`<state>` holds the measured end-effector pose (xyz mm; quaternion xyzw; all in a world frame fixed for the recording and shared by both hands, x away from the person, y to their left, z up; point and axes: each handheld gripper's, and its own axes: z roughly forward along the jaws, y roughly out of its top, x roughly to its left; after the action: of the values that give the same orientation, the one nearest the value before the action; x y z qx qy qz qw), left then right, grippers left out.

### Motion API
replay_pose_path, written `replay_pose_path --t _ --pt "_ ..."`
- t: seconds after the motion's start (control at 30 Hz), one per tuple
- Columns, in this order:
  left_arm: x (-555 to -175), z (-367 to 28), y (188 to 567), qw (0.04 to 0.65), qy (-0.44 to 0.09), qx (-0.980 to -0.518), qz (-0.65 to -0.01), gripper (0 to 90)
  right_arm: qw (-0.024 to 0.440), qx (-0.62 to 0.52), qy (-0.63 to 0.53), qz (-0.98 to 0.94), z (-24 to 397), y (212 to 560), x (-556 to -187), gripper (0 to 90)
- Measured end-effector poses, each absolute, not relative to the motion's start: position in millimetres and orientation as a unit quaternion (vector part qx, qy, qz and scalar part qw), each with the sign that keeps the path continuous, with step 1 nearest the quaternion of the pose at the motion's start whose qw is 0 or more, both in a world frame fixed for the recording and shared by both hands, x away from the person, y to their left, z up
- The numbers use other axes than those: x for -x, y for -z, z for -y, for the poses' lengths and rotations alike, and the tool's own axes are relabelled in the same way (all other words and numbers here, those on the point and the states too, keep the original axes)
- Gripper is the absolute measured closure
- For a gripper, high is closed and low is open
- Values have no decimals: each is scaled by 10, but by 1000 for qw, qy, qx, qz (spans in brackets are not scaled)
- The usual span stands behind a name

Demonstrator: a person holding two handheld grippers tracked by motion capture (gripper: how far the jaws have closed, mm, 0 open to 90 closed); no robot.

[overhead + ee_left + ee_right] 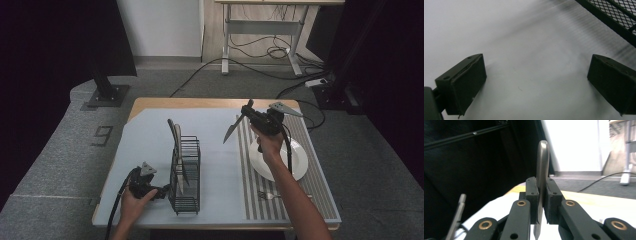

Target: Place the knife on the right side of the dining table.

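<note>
The right claw (248,116) is raised above the surface (150,150), and its two black jaws are pressed tight on a table knife (233,129), gripping it near the handle end. In the right gripper view the knife (542,167) stands edge-on between the jaw pads, its rounded metal end rising above them and the rest passing down below. From the high view the blade slants down and to the left from the claw, its tip hanging in the air between a black wire rack (186,172) and a striped mat (280,200), touching neither. The left claw (162,191) sits low near the front edge of the surface, just beside the foot of the rack. In the left gripper view its jaws are spread wide apart with nothing between them, only the pale covering of the surface below, and a corner of the rack's mesh (616,12) at the upper right. The rack holds a couple of upright utensils (176,145). On the mat lies a white plate (300,165), partly under the person's right forearm, and a fork (267,195) rests nearer the front edge.
</note>
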<state>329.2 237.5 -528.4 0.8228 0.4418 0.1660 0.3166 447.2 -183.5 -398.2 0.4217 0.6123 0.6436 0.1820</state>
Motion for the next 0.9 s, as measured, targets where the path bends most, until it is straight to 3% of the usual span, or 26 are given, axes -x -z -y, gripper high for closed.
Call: replay_pose_path --t 0.9 --pt "-3293 -2375 5285 317 -166 -823 -442 14 195 -491 -634 -565 2227 4138 -4716 834"
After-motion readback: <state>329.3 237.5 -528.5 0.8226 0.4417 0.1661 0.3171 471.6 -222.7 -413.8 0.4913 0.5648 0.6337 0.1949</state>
